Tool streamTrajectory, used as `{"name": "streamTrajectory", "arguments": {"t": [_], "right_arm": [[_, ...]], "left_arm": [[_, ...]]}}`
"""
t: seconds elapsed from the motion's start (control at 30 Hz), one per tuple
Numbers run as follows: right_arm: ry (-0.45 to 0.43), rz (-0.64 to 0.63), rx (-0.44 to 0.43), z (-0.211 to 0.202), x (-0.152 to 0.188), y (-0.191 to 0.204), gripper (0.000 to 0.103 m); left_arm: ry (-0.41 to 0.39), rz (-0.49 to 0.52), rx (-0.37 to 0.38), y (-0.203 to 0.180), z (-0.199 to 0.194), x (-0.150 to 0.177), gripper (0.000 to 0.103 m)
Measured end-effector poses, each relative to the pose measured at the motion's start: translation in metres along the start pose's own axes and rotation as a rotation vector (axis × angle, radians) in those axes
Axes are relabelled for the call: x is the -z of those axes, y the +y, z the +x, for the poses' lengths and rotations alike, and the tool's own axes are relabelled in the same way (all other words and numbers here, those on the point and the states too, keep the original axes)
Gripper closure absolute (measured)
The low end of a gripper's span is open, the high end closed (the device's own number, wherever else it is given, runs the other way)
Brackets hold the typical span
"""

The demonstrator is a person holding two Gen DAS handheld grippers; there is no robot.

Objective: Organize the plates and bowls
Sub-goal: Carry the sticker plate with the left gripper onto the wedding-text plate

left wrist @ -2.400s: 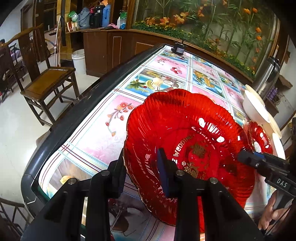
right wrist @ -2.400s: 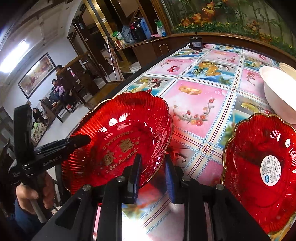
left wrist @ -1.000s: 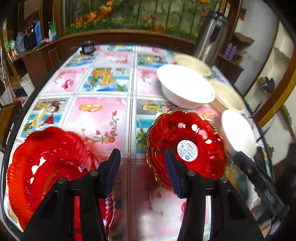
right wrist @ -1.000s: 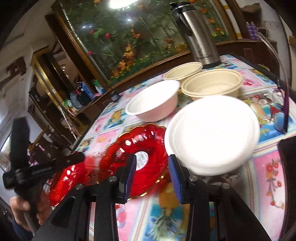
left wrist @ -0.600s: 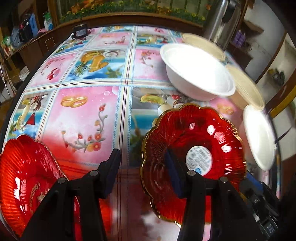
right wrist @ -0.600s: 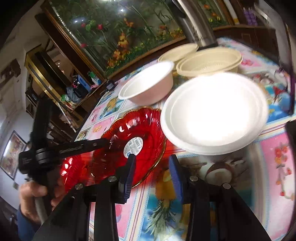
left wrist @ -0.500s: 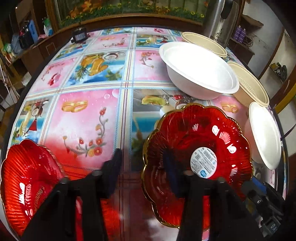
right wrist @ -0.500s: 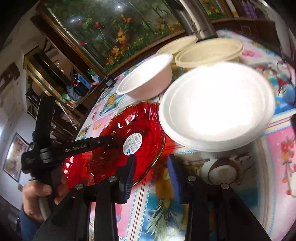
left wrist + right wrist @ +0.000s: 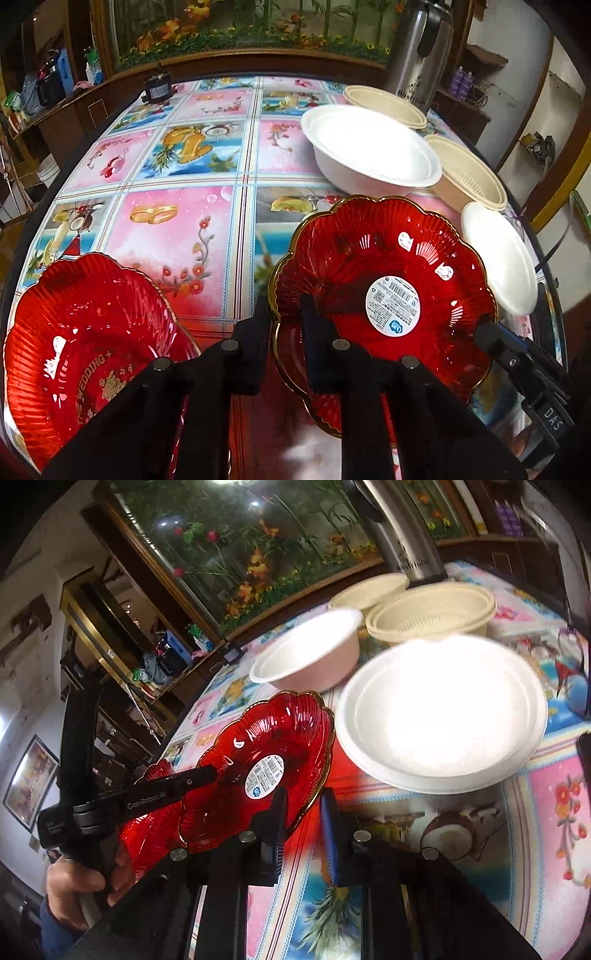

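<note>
While both grippers bear on it, the red scalloped plate with the round barcode sticker sits tilted on the floral tablecloth, its gold rim caught on two sides. Jaws of the left gripper have just been closing and now pinch the plate's near-left rim; those of the right gripper likewise clamp the opposite edge. A second red plate lies left. Beside it sit a white plate, a white bowl and cream bowls.
</note>
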State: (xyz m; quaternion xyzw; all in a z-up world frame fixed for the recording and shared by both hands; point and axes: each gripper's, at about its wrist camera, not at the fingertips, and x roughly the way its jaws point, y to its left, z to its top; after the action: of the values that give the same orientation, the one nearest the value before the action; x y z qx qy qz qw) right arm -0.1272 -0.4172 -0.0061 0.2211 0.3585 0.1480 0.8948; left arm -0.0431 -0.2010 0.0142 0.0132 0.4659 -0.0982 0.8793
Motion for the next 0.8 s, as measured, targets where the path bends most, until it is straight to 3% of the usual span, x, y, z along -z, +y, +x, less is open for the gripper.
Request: {"name": "streamTrajectory", "arguments": {"t": [0.8], "right_arm": [[-0.085,-0.15,-0.04,-0.011,-0.001,0.033,0.084]], "left_arm": [[-0.083,-0.041,0.004,0.026,-0.042,0.023,0.088]]}}
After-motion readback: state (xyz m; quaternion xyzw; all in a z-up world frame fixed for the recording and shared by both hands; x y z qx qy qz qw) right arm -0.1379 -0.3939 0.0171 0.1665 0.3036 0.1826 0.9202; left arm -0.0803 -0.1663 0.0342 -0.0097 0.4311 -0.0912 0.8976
